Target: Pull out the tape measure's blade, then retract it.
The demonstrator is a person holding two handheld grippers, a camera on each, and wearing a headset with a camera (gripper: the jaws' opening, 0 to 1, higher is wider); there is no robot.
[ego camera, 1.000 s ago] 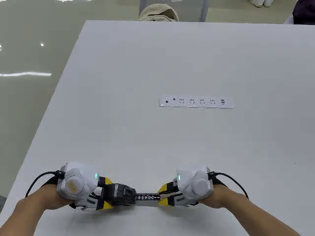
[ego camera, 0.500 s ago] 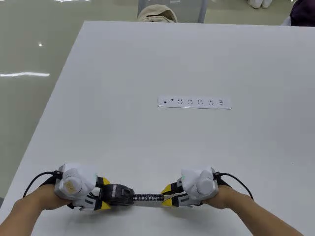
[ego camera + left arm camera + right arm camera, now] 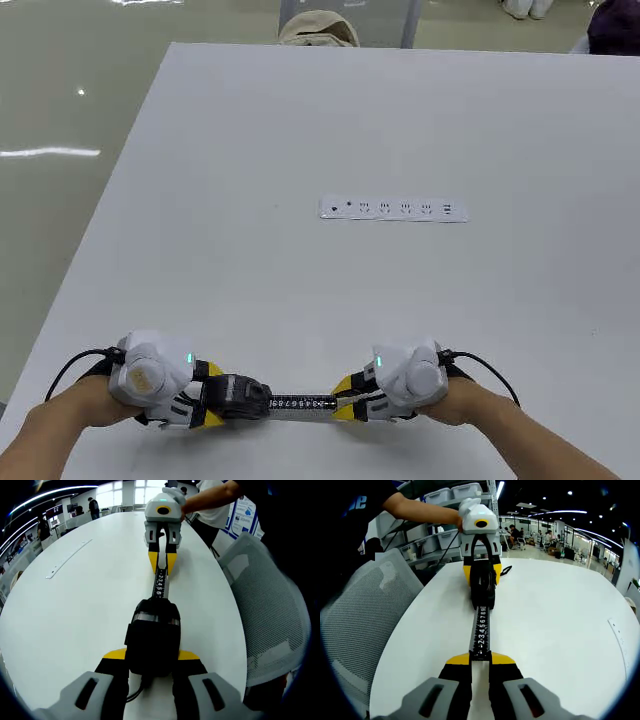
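A black tape measure case [image 3: 238,396] [image 3: 152,637] sits at the white table's near edge, held between the yellow-tipped jaws of my left gripper [image 3: 205,397] [image 3: 151,656]. Its numbered blade [image 3: 300,403] [image 3: 481,630] runs a short way to the right, just above the tabletop. My right gripper [image 3: 347,397] [image 3: 480,658] is shut on the blade's end. In the left gripper view the right gripper [image 3: 161,560] faces me along the blade [image 3: 159,584]. In the right gripper view the case [image 3: 483,587] and the left gripper [image 3: 481,575] lie ahead.
A white power strip [image 3: 392,210] [image 3: 68,559] lies flat near the middle of the table [image 3: 300,150]. A grey mesh chair [image 3: 265,605] [image 3: 360,625] stands at the near edge. Chairs and floor lie beyond the far edge.
The right gripper has moved a little to the right with the blade's end, so slightly more blade shows. The left gripper and case have stayed nearly in place.
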